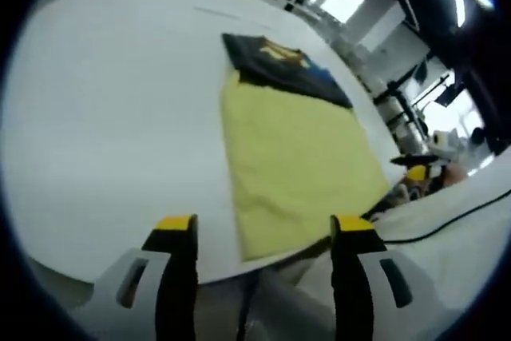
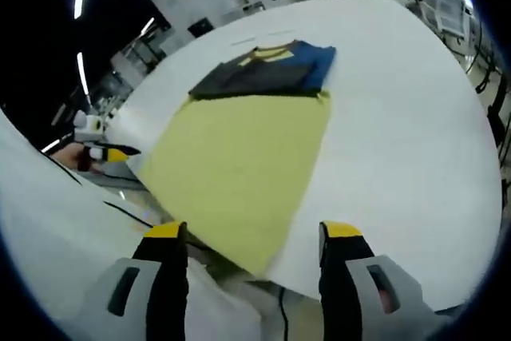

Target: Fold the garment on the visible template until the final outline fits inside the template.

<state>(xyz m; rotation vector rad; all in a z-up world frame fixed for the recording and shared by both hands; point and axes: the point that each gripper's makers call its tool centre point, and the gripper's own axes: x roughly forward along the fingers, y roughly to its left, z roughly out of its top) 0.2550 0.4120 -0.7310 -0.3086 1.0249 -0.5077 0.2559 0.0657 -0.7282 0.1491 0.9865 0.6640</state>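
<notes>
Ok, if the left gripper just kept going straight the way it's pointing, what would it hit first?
Probably the near edge of the yellow sheet on the white table. The left gripper hangs open just short of it, though depth is hard to judge.

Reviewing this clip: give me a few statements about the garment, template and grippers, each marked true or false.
1. The dark garment lies folded at the far end of the yellow template. True.
2. The left hand-held gripper is clamped on the garment. False: its jaws are apart and empty, short of the table.
3. The right hand-held gripper is open. True.
4. The garment covers the whole template. False: most of the yellow surface is bare.
5. The table is white. True.
</notes>
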